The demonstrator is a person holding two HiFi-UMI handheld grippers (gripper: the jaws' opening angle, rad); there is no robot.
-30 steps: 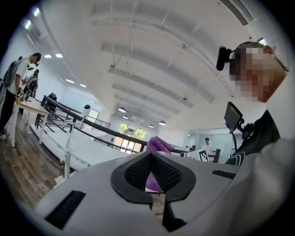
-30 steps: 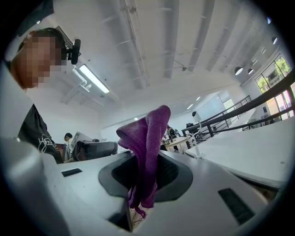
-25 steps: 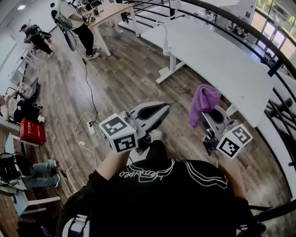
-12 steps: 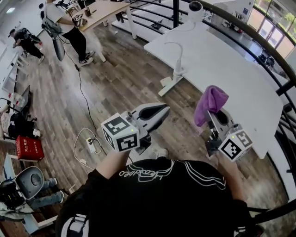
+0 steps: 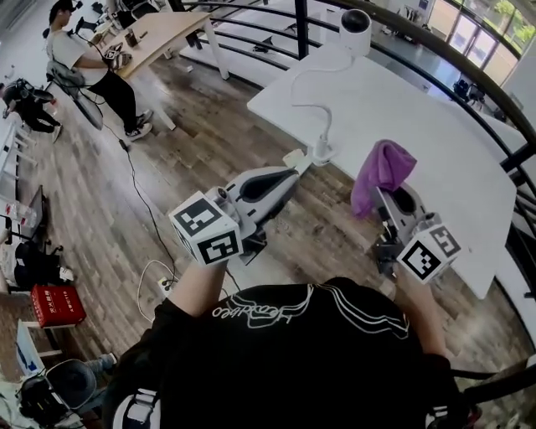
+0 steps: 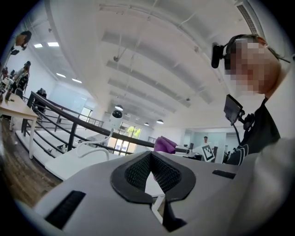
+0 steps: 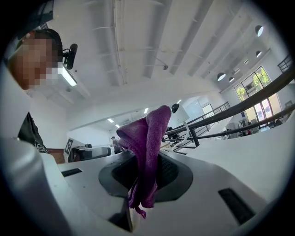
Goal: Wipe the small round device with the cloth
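The small round device (image 5: 356, 23) is a white ball-shaped camera on a white gooseneck, clamped at the near edge of the white table (image 5: 419, 109). It also shows far off in the left gripper view (image 6: 117, 115) and in the right gripper view (image 7: 175, 108). My right gripper (image 5: 389, 201) is shut on a purple cloth (image 5: 381, 172), which stands up out of the jaws (image 7: 147, 138). My left gripper (image 5: 289, 176) is shut with nothing in it (image 6: 150, 154). Both are held in the air short of the table, well below the device.
A dark railing (image 5: 469, 59) runs behind the white table. A wooden table (image 5: 159, 29) with people beside it stands at the back left. A cable and power strip (image 5: 155, 276) lie on the wood floor at the left.
The white table and the round device have come nearer and further into the head view. Both grippers now sit close to the table's near edge, still shut as before.
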